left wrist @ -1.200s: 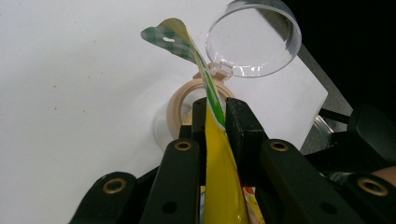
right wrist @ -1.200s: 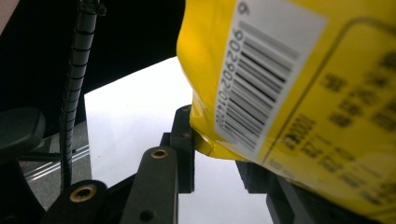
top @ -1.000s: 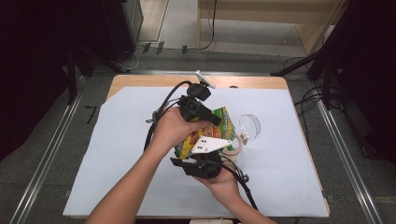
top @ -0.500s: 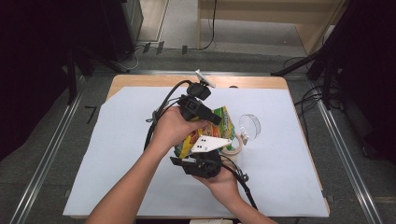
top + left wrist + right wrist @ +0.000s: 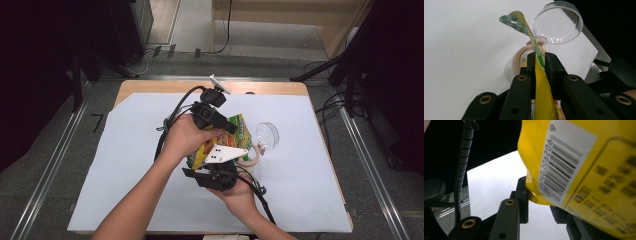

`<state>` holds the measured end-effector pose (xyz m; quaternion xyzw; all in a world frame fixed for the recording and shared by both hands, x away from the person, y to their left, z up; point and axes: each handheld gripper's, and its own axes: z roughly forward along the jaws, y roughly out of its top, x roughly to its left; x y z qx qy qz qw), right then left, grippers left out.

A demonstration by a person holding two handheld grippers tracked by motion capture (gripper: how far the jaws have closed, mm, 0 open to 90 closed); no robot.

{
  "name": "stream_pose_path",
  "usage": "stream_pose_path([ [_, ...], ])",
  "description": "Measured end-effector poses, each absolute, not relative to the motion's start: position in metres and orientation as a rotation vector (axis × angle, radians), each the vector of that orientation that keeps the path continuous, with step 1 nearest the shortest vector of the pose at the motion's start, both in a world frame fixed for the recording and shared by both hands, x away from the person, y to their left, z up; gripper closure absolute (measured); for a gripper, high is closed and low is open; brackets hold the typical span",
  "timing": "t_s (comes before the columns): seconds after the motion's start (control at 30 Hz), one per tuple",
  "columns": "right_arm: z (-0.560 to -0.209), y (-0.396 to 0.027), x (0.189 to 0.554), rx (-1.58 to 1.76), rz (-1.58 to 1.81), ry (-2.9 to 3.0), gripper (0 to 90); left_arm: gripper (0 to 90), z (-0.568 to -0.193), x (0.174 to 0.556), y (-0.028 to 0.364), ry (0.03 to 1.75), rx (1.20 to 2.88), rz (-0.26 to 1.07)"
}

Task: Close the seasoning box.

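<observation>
Left gripper (image 5: 539, 56): clamped on the yellow snack bag (image 5: 543, 95), jaws pinched tight on the bag's thin edge. From that gripper's view the bag's green-checked top corner (image 5: 517, 21) curls up past the jaw tips, and it looks opened there, though I can't confirm a clean tear.

Just beyond your left jaw tips sits the small jar (image 5: 520, 61) with a beige rim and its clear hinged lid (image 5: 558, 23) flipped open. Some light crumbs seem to lie inside and on the white table cover (image 5: 461, 37), too small to call.

Right gripper (image 5: 539, 202): gripping the bag's lower corner, near the barcode (image 5: 560, 165). One jaw is against the bag; the other is hidden behind it, so I judge a grip rather than see it fully.

In the high view both grippers hold the bag (image 5: 235, 131) above the table, left gripper (image 5: 226, 126) on top, right gripper (image 5: 216, 172) below, jar (image 5: 251, 155) just right of them.

Status, as I read it: bag gripped at both ends and positioned near the jar, lid already open. Left: tip the open corner over the rim and pour, then close the lid.
</observation>
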<state>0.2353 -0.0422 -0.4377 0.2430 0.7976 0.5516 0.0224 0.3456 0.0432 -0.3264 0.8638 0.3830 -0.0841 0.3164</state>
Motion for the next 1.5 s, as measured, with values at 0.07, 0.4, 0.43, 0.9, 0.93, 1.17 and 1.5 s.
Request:
stream_pose_path([
  [0.07,-0.4376,-0.0422,0.2353,0.756,1.71,2.471,72.4,83.0,-0.3263,0.3456,0.043,1.008,2.275,-0.222],
  [0.4,-0.4384,-0.0429,0.2354,0.755,1.709,2.465,72.4,82.9,-0.3264,0.3455,0.0419,1.009,2.273,-0.228],
  [0.43,-0.4383,-0.0429,0.2354,0.755,1.709,2.464,72.4,82.9,-0.3264,0.3456,0.042,1.009,2.272,-0.228],
  [0.9,-0.4382,-0.0442,0.2365,0.756,1.704,2.459,72.5,83.0,-0.3259,0.3458,0.0403,1.006,2.269,-0.222],
  [0.93,-0.4381,-0.0442,0.2364,0.759,1.705,2.462,72.5,83.0,-0.3259,0.346,0.0403,1.006,2.269,-0.223],
  [1.17,-0.4378,-0.0444,0.236,0.759,1.709,2.461,72.6,83.0,-0.3241,0.3436,0.0389,1.0,2.277,-0.218],
  [1.5,-0.438,-0.0445,0.2363,0.755,1.716,2.456,72.9,83.1,-0.3212,0.3398,0.0354,0.989,2.295,-0.193],
])
